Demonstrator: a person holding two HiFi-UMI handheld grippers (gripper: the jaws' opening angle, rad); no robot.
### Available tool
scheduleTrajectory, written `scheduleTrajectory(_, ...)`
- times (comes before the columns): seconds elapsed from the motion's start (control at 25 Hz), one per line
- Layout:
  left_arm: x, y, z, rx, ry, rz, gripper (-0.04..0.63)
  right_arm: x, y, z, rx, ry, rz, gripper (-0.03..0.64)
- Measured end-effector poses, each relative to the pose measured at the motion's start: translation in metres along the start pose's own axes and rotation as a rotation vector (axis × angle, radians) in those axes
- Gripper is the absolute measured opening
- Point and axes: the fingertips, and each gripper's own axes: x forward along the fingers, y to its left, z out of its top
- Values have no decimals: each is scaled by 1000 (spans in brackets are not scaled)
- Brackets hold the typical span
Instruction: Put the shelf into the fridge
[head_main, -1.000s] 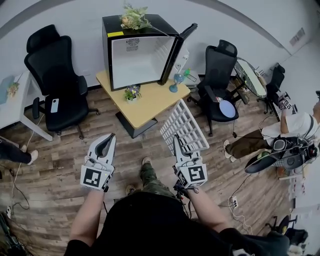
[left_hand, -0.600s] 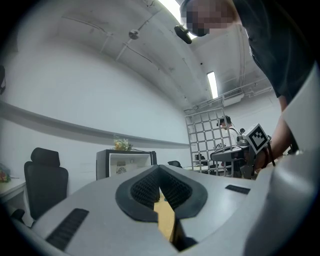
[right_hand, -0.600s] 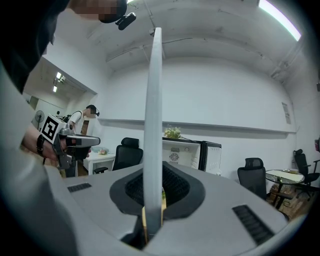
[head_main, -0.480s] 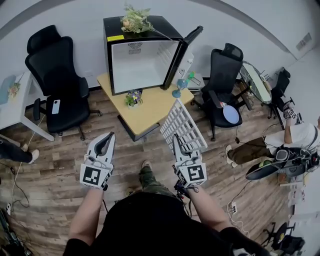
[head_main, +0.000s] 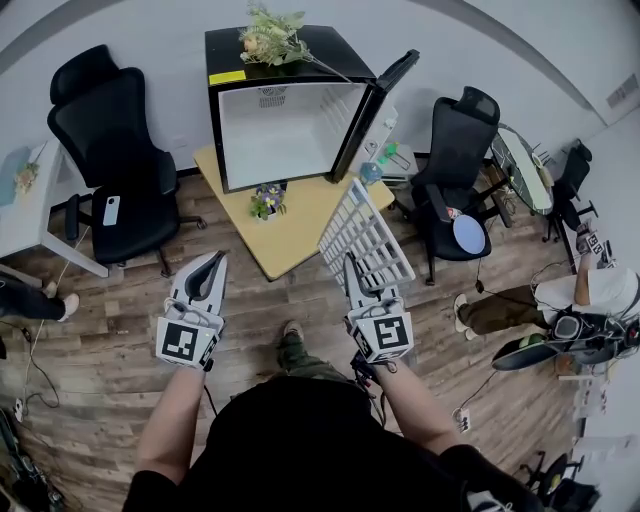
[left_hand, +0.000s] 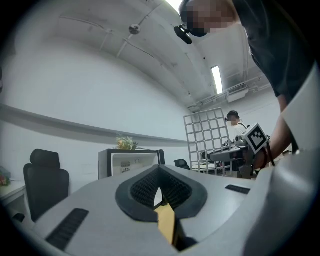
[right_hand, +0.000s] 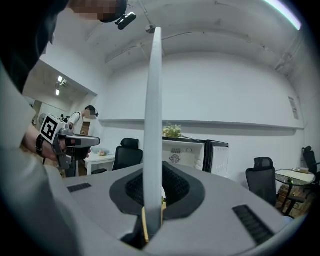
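A white wire grid shelf (head_main: 366, 240) stands on edge, gripped at its near corner by my right gripper (head_main: 352, 270), which is shut on it. In the right gripper view the shelf (right_hand: 152, 130) rises as a thin vertical white bar between the jaws. The black mini fridge (head_main: 285, 105) sits on a low wooden table (head_main: 290, 215) ahead, its door (head_main: 375, 100) swung open to the right and its white interior bare. My left gripper (head_main: 213, 266) is held to the left, shut with nothing in it. The left gripper view shows the shelf (left_hand: 210, 137) at right and the fridge (left_hand: 131, 162).
Black office chairs stand at left (head_main: 115, 150) and right (head_main: 455, 160) of the table. A small potted plant (head_main: 265, 200) sits on the table and flowers (head_main: 268, 30) lie on the fridge top. A white desk (head_main: 25, 215) is at far left. A seated person (head_main: 590, 290) is at right.
The view has drawn closer to the fridge and table. The right gripper still holds the shelf, now a little nearer the table edge; the left gripper stays shut.
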Motion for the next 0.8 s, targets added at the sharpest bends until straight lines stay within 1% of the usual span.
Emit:
scheduleTrajectory(0.36,34,14,1,15,3,33,18,39,-21,-1,12,-6,35,43)
scheduleTrajectory(0.6,55,18,0,28,15,55,18,59,-40,-6,32,-8,53,43)
scheduleTrajectory(0.8,71,18,0,40,28,73,18,75,-53,-9,40,-17,85,43)
